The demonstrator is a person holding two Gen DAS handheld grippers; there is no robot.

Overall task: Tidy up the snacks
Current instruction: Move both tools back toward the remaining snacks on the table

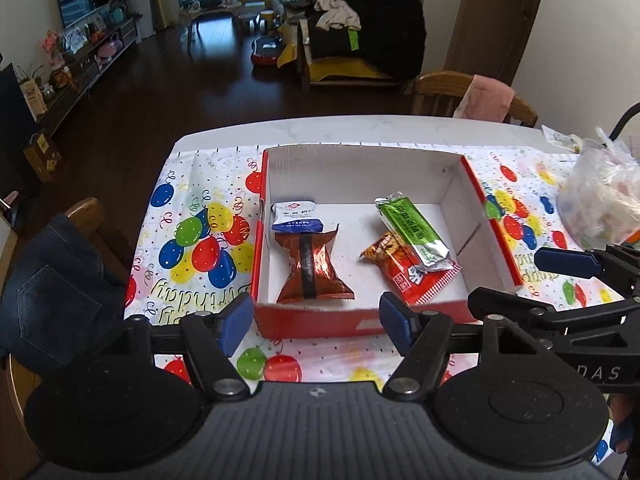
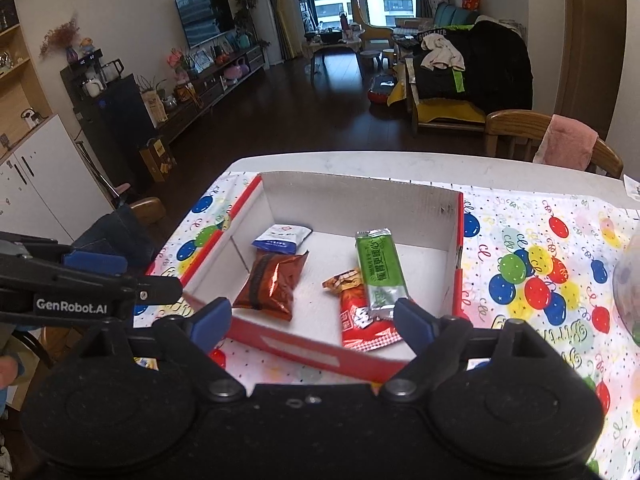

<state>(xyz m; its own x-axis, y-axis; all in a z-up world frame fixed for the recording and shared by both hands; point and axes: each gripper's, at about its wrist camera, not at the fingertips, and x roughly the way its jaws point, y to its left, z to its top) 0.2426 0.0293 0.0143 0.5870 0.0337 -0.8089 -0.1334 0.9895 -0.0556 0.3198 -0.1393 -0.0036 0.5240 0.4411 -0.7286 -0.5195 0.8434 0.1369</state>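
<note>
We see a cardboard box (image 1: 362, 168) with matt white, faintly ribbed inner walls and a glossy red outside. In it lie a shiny coppery foil packet (image 1: 314, 268), a glossy green wrapper (image 1: 412, 224) with a silvery end, a red plastic wrapper (image 1: 408, 276) and a smooth blue-and-white sachet (image 1: 294, 216). A slick printed plastic cloth (image 1: 192, 236) covers the pale marbled counter (image 1: 340, 130). Each hand-held gripper (image 1: 316, 324) is matt black plastic with blue pads (image 1: 234, 320).
</note>
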